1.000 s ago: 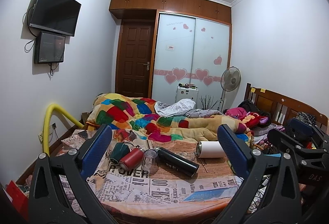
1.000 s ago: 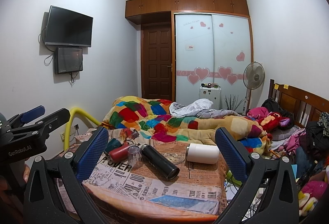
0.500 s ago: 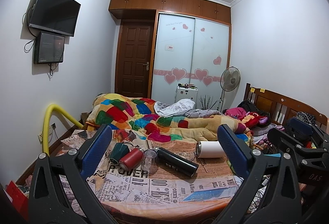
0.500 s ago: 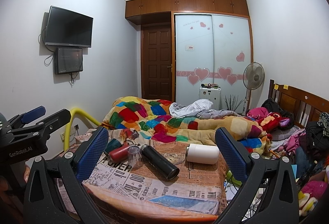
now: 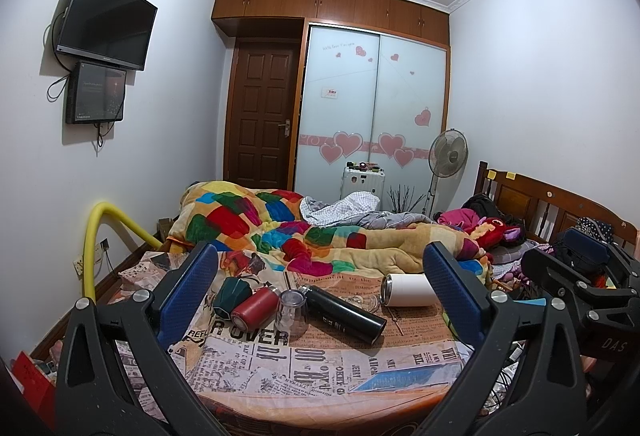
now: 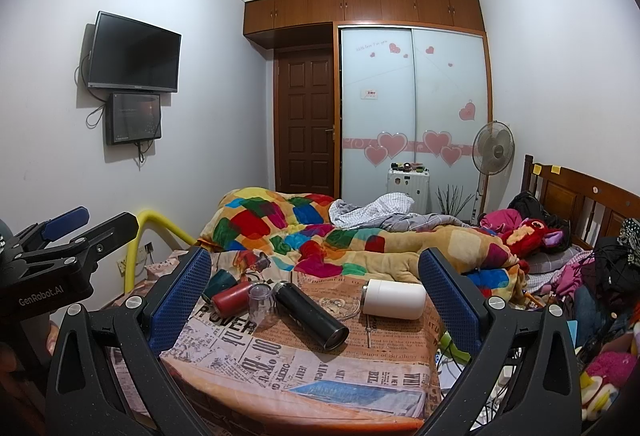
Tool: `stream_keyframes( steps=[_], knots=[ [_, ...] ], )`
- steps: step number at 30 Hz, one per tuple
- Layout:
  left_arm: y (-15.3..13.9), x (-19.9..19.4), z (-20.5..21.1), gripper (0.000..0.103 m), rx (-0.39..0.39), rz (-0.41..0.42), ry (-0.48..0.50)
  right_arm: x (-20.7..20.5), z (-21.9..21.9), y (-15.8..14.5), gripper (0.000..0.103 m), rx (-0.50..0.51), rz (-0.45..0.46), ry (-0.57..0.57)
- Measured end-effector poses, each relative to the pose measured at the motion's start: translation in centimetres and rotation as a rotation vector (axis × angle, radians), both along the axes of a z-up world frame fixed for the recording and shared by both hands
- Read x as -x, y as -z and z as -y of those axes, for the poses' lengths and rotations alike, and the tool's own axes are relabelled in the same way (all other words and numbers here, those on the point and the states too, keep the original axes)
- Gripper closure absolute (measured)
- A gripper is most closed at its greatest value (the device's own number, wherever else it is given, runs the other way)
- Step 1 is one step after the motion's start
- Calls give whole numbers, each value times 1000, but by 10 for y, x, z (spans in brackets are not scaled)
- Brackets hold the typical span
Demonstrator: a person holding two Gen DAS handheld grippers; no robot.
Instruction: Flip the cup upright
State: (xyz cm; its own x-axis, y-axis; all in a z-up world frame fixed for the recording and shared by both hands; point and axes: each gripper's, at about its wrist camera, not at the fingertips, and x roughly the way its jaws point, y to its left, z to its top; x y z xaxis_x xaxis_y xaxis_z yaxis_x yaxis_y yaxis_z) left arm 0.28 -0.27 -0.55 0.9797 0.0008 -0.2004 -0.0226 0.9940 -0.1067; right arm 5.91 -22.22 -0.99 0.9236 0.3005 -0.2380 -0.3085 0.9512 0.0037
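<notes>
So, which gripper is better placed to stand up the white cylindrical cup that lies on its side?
Probably the right gripper: the white cylindrical cup lies close to its right finger, jaws open. In the left gripper view, also open, the cup lies at the far right edge.

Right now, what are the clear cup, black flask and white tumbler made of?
Clear cup: see-through, glass or plastic, can't tell. Black flask: matte dark coat, probably metal; shiny rim in the right wrist view. White tumbler: matte white body, silvery steel-like rim at its mouth.
</notes>
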Motion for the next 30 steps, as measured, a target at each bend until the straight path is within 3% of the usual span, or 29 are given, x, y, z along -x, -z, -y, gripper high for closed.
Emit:
stream_keyframes(
  steps=[19, 25, 30],
  knots=[
    [5, -11, 4, 0, 13, -22, -9, -7, -3, 6, 0, 14, -26, 1],
    [19, -34, -11, 0, 18, -73, -36, -26, -8, 21, 0, 46, -68, 2],
    [48, -65, -27, 0, 20, -157, -76, -62, -19, 41, 0, 105, -135, -11]
  ],
)
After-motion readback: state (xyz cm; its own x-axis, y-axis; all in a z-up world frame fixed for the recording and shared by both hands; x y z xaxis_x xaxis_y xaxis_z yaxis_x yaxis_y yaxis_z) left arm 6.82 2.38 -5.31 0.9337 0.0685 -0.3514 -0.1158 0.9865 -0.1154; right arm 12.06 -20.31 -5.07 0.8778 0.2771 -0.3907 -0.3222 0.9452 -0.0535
